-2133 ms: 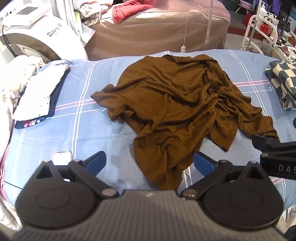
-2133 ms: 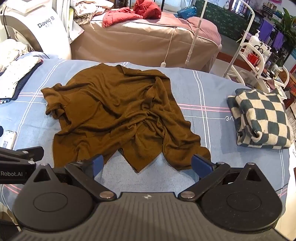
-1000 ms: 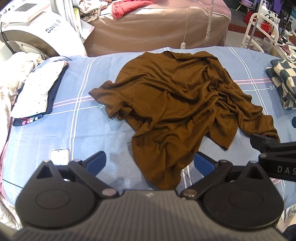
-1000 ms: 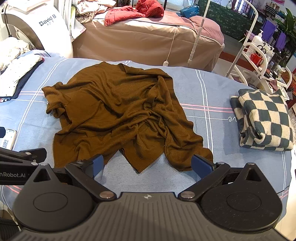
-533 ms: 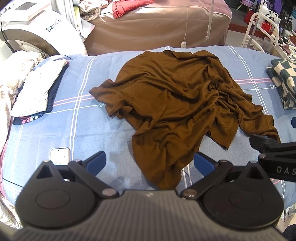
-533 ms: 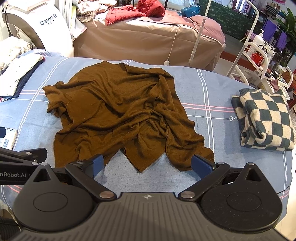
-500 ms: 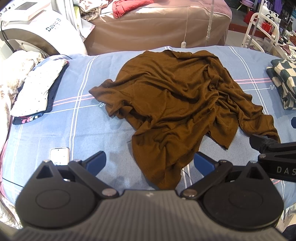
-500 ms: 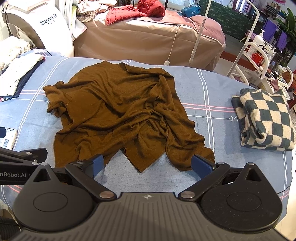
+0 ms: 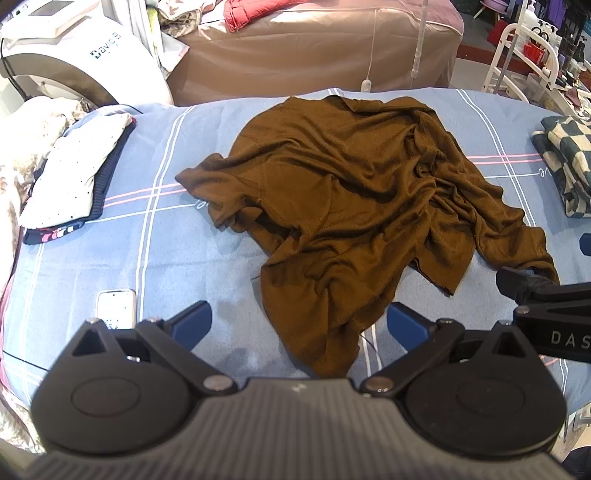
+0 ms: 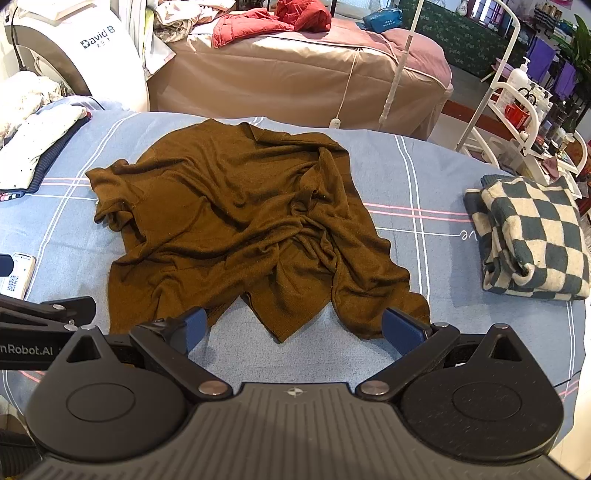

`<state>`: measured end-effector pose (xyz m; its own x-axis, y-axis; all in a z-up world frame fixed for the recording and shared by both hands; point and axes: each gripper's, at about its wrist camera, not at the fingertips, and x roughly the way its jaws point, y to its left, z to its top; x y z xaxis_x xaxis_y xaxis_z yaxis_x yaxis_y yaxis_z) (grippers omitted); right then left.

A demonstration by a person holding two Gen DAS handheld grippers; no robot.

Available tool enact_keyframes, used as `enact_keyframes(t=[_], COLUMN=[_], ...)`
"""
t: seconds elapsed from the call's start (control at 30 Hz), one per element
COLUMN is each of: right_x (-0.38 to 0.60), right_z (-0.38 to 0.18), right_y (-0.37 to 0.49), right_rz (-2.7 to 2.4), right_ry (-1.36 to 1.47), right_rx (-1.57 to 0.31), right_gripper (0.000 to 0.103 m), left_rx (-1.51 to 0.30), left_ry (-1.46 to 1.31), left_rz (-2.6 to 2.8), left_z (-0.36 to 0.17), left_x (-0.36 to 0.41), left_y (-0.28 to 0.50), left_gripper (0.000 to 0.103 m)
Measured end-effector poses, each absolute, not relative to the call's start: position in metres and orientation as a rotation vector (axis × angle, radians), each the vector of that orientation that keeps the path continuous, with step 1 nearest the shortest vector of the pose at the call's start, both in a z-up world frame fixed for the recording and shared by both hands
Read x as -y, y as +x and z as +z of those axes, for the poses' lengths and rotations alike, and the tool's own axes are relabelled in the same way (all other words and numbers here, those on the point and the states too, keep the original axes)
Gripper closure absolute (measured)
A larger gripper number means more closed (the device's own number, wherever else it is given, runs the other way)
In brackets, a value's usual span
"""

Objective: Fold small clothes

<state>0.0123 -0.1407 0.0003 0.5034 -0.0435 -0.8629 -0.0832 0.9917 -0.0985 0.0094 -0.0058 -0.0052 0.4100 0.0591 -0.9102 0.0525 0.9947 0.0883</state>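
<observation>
On the desk [image 9: 221, 258], brown shirt [image 9: 351, 206] lies crumpled; both grippers' jaws apart, empty. Risk: pinching several bunched layers, dragging the heap instead of spreading it.

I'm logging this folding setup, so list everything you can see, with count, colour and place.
shirt: one, brown, crumpled mid-bed.
bedsheet: one, blue with white and pink lines, under everything.
checked blanket: one, dark green and cream, folded at right edge.
dotted garment: one, white on navy, folded at left edge.
phone: one, white, near left front.
red clothing: a pile on the far tan bed.
white machine: one, far left.
left gripper: open, near the shirt hem.
right gripper: open, near the hem.
</observation>
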Motion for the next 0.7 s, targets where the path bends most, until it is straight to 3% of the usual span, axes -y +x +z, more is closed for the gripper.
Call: enact_keyframes(t=[0.5, 0.7], right_x=[0.145, 0.149], right_z=[-0.005, -0.01], right_y=[0.012, 0.001], right_rz=[0.035, 0.09], right_ry=[-0.128, -0.144], right_rx=[-1.054, -0.962], right_gripper=[0.0, 0.0], left_rx=[-1.159, -1.118], left_ry=[0.104, 0.098], left_rz=[0.019, -0.001], left_z=[-0.006, -0.021], left_x=[0.006, -0.001], left_y=[0.011, 0.001], left_gripper=[0.0, 0.0])
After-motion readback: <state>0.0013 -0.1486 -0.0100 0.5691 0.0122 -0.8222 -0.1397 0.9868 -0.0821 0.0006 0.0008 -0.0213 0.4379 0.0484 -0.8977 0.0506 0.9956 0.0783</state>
